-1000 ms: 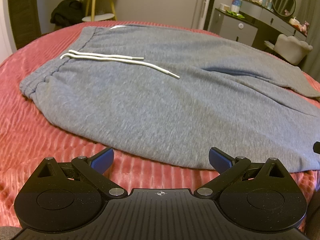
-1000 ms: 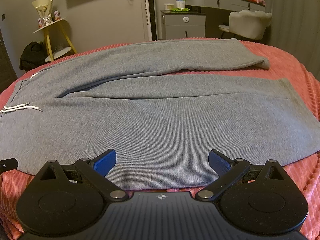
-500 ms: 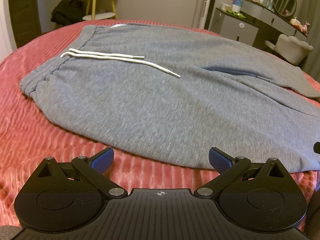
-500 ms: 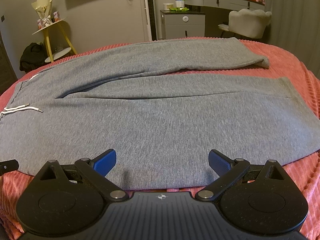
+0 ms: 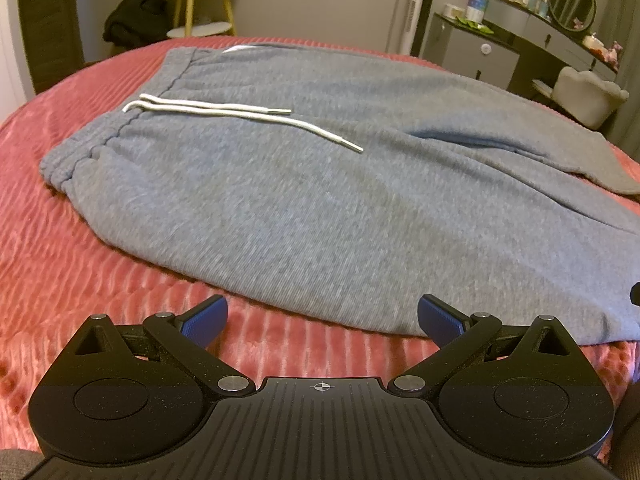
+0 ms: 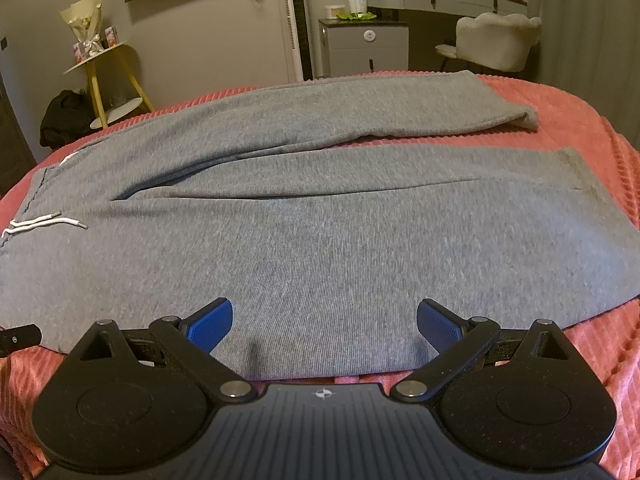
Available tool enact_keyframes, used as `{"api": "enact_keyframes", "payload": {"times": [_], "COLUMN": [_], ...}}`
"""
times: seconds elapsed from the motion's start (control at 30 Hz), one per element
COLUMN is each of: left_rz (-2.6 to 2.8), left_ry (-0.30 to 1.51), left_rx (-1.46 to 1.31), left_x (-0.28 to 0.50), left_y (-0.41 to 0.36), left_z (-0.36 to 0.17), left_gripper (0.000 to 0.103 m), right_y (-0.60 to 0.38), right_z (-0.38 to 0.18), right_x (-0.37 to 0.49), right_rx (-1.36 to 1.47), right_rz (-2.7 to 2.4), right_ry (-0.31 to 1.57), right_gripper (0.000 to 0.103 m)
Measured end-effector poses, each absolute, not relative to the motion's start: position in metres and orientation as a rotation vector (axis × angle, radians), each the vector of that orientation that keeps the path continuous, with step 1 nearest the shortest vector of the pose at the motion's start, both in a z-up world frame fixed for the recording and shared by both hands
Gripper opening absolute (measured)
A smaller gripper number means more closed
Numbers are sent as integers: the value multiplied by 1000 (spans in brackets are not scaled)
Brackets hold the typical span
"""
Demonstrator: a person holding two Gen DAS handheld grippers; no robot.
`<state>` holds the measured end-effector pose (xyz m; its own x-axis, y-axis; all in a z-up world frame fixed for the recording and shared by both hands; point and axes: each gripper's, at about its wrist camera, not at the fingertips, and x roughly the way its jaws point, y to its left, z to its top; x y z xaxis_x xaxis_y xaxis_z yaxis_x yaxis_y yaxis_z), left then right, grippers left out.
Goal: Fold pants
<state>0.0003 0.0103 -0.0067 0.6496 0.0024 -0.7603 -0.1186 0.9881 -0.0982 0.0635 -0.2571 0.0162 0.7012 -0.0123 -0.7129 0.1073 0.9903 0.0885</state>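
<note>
Grey sweatpants (image 5: 320,200) lie spread flat on a pink ribbed bedspread (image 5: 60,280), waistband at the left with white drawstrings (image 5: 240,114). In the right wrist view the two legs (image 6: 340,240) run to the right, the far leg (image 6: 360,112) angled away. My left gripper (image 5: 322,318) is open and empty, just short of the pants' near edge. My right gripper (image 6: 324,320) is open and empty, its blue pads (image 6: 210,324) over the near leg's edge. The left gripper's tip shows at the left edge of the right wrist view (image 6: 18,338).
Beyond the bed stand a yellow stool with shelves (image 6: 104,76), a dark bag on the floor (image 6: 64,120), a grey dresser (image 6: 364,46), a vanity with round mirror (image 5: 572,0) and a pale upholstered chair (image 6: 496,40).
Both grippers stay open and nearly still; the views shift only slightly, the left one a touch to the left.
</note>
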Motion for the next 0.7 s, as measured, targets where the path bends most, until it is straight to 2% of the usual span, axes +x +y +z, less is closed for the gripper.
{"api": "enact_keyframes", "payload": {"times": [0.7], "left_rz": [68], "left_ry": [872], "left_rx": [-141], "left_x": [2], "left_y": [10], "left_z": [-6], "left_gripper": [103], "right_y": [-260], "right_z": [13], "right_x": [69], "right_rx": [147], "right_rz": [-60], "right_ry": [810], "right_gripper": [99]}}
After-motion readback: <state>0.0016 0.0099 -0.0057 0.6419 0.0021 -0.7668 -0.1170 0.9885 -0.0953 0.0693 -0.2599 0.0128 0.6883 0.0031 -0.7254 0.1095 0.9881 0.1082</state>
